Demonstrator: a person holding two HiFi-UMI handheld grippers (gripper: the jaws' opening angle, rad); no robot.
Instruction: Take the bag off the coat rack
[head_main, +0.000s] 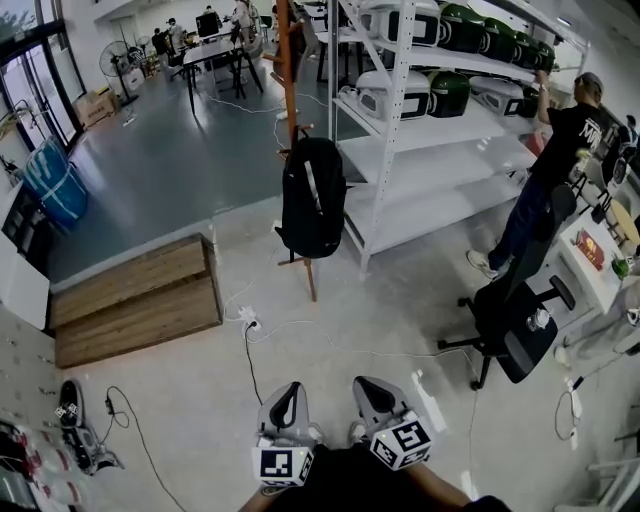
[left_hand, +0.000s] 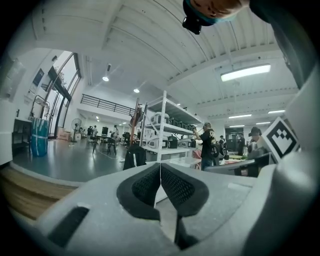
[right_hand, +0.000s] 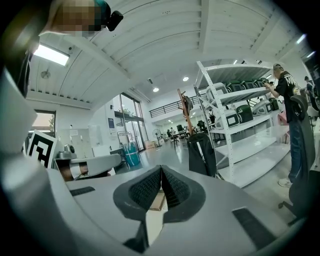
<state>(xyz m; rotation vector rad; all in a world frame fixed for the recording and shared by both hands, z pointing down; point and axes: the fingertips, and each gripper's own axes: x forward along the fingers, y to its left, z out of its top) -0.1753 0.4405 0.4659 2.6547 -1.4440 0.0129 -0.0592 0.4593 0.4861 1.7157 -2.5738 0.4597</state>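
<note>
White metal shelving (head_main: 430, 150) is occupying the upper right of the head view, with a person (head_main: 560, 150) standing at its far end. A wooden platform (head_main: 135, 295) is lying on the floor to the left, and a black office chair (head_main: 520, 315) is standing to the right. Between platform and shelving, the wooden coat rack (head_main: 289, 70) is rising upright. The black bag (head_main: 312, 197) is hanging against its pole, long axis vertical, its top toward the rack's upper part and its base pointing at the floor, just above the rack's feet. Both grippers are sitting low and close together, well apart from the bag and aiming toward it. The left gripper (head_main: 289, 390) and the right gripper (head_main: 368, 386) are each showing jaws pressed together with nothing between the pads, the bag appearing beyond the tips in both gripper views.
</note>
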